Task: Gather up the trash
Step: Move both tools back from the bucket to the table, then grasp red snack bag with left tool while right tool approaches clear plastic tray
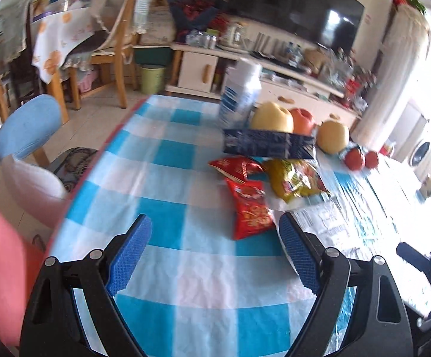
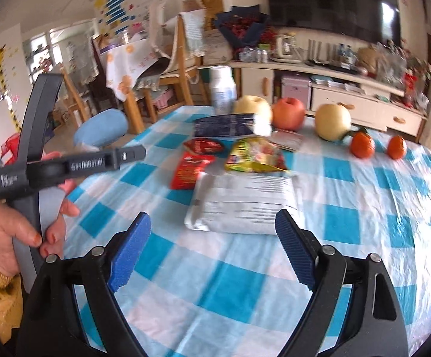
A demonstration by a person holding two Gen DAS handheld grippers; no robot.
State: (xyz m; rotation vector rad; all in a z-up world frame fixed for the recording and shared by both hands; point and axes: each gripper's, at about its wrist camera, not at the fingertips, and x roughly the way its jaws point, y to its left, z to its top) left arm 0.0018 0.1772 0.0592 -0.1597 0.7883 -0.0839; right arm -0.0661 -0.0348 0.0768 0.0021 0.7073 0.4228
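Trash lies mid-table on a blue-and-white checked cloth [image 1: 167, 154]: a red snack wrapper [image 1: 251, 208], a second red wrapper [image 1: 236, 168], a yellow-green wrapper [image 1: 292, 178] and a dark blue carton [image 1: 269, 144]. My left gripper [image 1: 215, 223] is open and empty, hovering just short of the nearer red wrapper. In the right wrist view a silver-white packet [image 2: 245, 202] lies straight ahead of my right gripper [image 2: 214, 218], which is open with nothing between its pads. Behind it are the yellow-green wrapper [image 2: 254, 154], red wrappers [image 2: 188, 169] and carton [image 2: 224, 125].
A white bottle [image 2: 222, 89] stands at the far table edge beside pears [image 2: 332, 120], an apple [image 2: 288, 113] and oranges [image 2: 362, 145]. A person's hand [image 2: 7, 226] grips the left tool's handle. Blue [image 1: 28, 125] and red [image 1: 1, 253] chairs stand left of the table.
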